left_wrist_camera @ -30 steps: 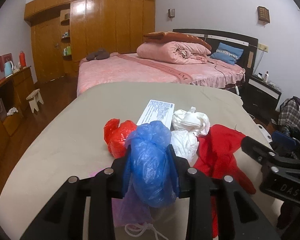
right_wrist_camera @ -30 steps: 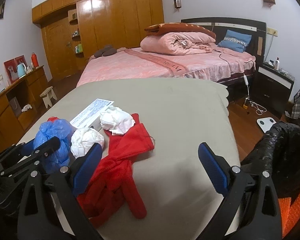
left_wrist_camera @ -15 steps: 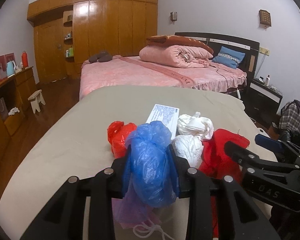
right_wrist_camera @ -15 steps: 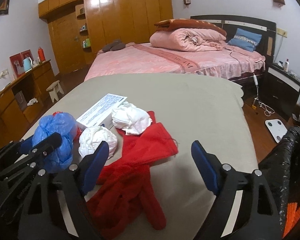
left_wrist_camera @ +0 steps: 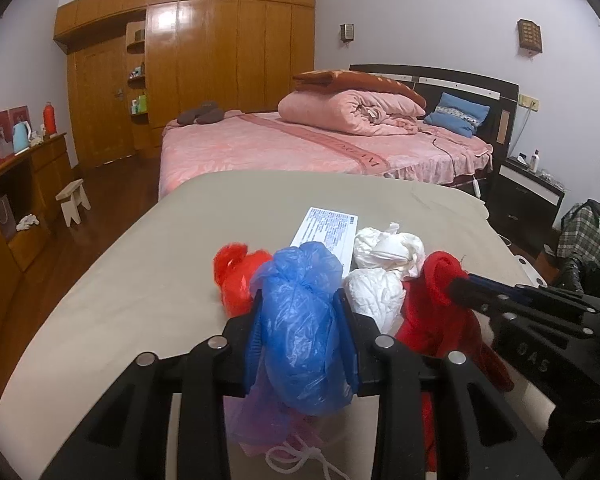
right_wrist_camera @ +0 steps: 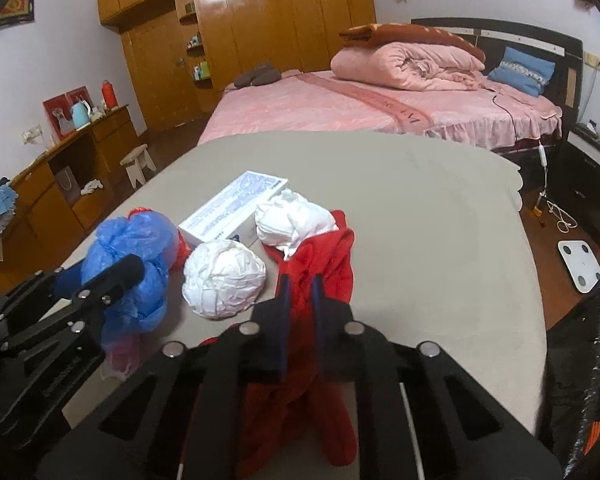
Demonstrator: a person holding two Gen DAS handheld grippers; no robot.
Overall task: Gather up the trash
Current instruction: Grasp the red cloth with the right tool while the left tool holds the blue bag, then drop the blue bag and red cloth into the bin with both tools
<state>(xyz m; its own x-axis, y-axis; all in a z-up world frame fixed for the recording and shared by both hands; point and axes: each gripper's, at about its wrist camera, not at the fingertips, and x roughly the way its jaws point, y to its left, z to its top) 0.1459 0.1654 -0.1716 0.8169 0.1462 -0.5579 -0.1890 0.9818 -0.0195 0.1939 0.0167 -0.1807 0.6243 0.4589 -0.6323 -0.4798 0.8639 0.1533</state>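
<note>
We take the white printed box (right_wrist_camera: 233, 211) on the beige table (right_wrist_camera: 420, 208) as our landmark. Our left gripper (left_wrist_camera: 302, 334) is clenched on a crumpled blue plastic bag (left_wrist_camera: 302, 328), held just nearer than the box, with a red plastic bag (left_wrist_camera: 236, 276) behind it to the left. Two white crumpled wads (right_wrist_camera: 224, 278) (right_wrist_camera: 294, 222) sit touching or just beside the box's near right end. Our right gripper (right_wrist_camera: 300, 308) has just been closing — its jaws now pinch a fold of the red cloth (right_wrist_camera: 320, 264), which lies right of the wads.
</note>
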